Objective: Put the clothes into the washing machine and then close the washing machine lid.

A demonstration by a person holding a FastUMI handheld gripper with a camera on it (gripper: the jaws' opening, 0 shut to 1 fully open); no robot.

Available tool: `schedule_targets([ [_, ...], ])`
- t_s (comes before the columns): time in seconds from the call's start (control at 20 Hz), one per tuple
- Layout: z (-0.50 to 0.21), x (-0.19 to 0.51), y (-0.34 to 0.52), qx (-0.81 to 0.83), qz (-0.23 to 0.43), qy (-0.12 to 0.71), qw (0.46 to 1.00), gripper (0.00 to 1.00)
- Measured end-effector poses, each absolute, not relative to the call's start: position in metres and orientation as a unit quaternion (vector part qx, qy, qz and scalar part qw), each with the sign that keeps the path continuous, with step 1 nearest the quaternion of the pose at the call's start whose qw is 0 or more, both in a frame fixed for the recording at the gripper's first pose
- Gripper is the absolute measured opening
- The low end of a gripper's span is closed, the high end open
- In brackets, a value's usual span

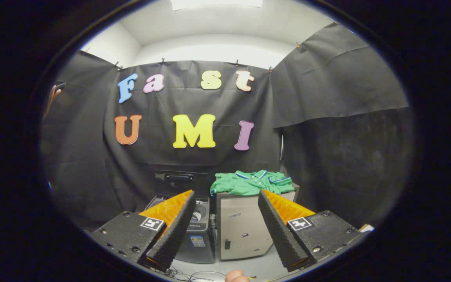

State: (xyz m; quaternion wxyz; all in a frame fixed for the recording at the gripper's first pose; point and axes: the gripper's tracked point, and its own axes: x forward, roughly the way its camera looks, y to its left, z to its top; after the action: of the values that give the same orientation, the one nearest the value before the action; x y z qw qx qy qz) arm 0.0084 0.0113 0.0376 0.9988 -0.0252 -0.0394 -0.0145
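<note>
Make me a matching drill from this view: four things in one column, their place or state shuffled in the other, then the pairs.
Things
1. shirt
2. washer lid
3. cabinet
4. gripper

Place or state
A. raised, standing open against the booth wall
B. open, fingers spread, holding nothing
C. crumpled on top of the cabinet
D. beside the washer, just beyond the fingers

Pairs: 1-C, 2-A, 3-D, 4-B
</note>
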Motion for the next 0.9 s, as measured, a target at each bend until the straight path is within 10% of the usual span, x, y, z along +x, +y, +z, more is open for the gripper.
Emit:
schedule_targets([
  [0.55,0.14,0.09,-0.024,-0.076,-0.014,-0.104,0.992,0.99],
  [0.9,0.132,0.236,-0.082,-0.08,0.006,0.01,0.997,1.0],
])
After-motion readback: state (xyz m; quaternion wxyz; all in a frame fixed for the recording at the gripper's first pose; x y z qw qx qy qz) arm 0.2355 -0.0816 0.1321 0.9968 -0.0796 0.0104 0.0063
